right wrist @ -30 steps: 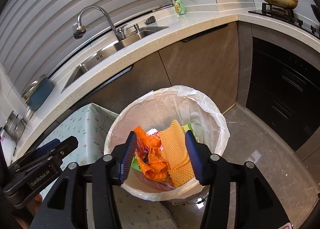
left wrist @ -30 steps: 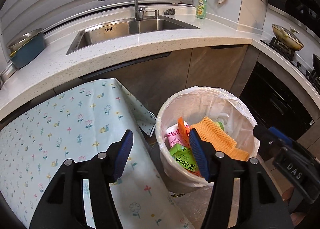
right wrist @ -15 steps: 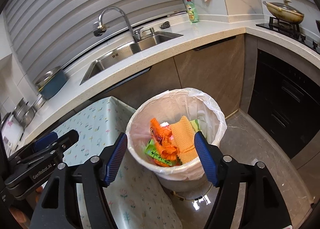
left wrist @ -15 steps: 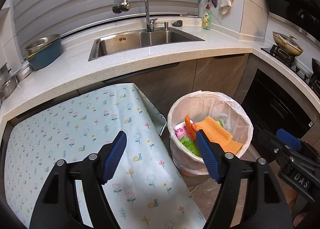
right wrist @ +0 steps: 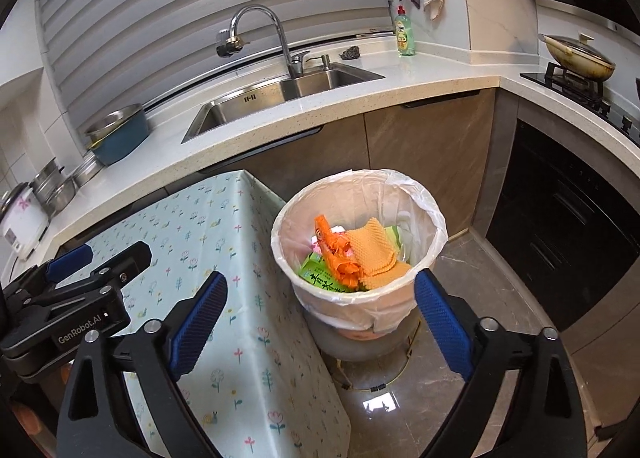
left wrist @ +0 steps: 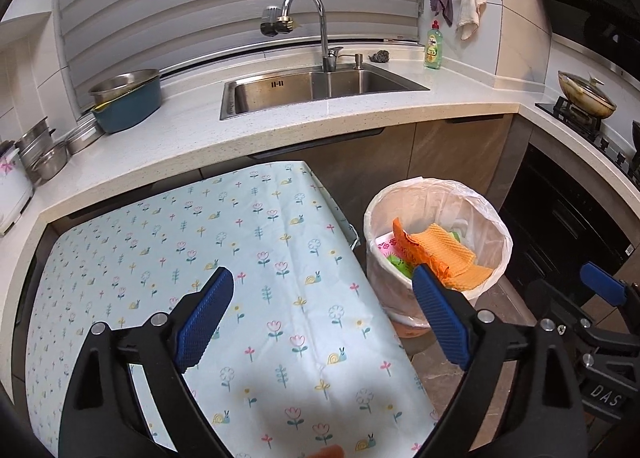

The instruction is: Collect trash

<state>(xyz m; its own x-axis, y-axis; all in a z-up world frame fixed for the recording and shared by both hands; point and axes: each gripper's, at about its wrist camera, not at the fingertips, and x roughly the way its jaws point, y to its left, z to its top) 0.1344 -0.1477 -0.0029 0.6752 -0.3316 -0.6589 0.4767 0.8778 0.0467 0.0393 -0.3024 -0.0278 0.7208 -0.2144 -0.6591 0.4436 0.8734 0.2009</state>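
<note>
Both claws, left claw (left wrist: 322,316) and right claw (right wrist: 320,320), just opened, apparently empty.

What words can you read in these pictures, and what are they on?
"GenRobot.AI": left gripper.
"DAS": right gripper.
Green packet in the bin: printed characters, not legible to me.
Soap bottle label: too small.
Sink mark: too small.

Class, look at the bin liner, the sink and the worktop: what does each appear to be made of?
Bin liner: thin translucent plastic, crinkled over the rim. Sink: brushed stainless steel, dull grey sheen. Worktop: probably speckled white stone or composite, smooth.
</note>
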